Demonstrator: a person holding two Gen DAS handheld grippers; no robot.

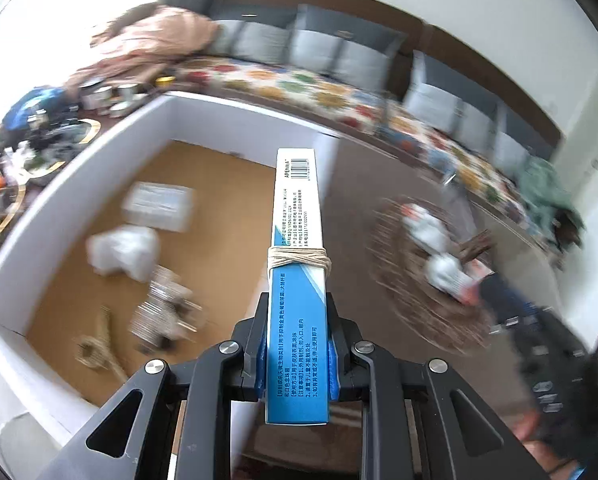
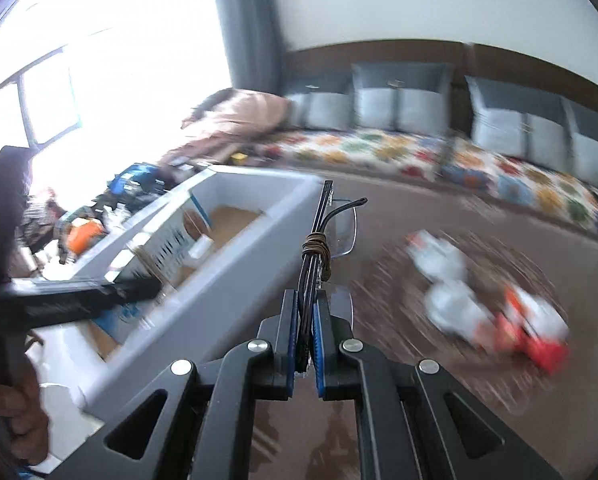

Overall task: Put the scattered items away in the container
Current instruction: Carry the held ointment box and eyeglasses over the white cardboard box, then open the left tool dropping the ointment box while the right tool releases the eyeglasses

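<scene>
Over container point(image 1: 79, 184) rim | left hand-held gripper point(image 1: 297, 356) pinching box point(image 1: 297, 240), long axis forward | right hand-held gripper point(image 2: 308, 344) pinching glasses point(image 2: 319, 240)

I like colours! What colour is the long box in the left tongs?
Blue and white box, clearest in the left wrist view.

A glossy printed cardboard carton point(image 1: 297, 280), bound with pale matt string point(image 1: 299, 260), is pinched by matt black plastic tongs point(image 1: 297, 356) fitted with blue ribbed pads point(image 1: 332, 368) and bright metal pins point(image 1: 229, 347). A brown corrugated-cardboard floor point(image 1: 219, 240) is seen inside the smooth white container point(image 1: 99, 152). Thin dark-framed spectacles point(image 2: 319, 248) with clear glossy lenses are wound with brown cord point(image 2: 317, 246).
</scene>
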